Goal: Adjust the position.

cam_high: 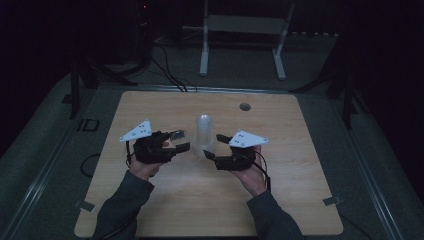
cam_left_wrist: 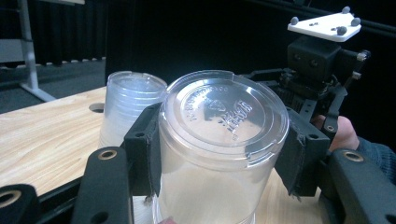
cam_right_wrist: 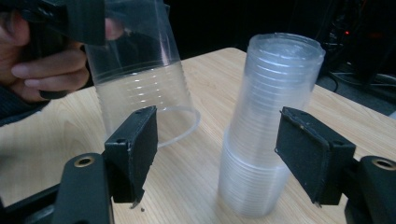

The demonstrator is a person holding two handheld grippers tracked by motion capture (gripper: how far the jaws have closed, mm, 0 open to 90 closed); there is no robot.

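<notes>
The wooden table point(cam_high: 150, 210) stands in a dark room on grey floor, with a white metal stand point(cam_high: 243, 30) behind it and a round hole point(cam_high: 244, 106) near its far edge. A stack of cups point(cam_high: 203, 132) stands upside down at the middle. The left gripper point(cam_high: 181, 140) pinches one clear cup point(cam_left_wrist: 219, 154), just beside the stack. The right gripper point(cam_high: 214, 146) has its jaws spread, near the stack but not touching. The near and right parts of the table are bare.

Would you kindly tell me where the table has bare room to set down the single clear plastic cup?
Free: wooden table between round hole and back corners; also the near edge. Crowded: around the upside-down clear cup stack.
</notes>
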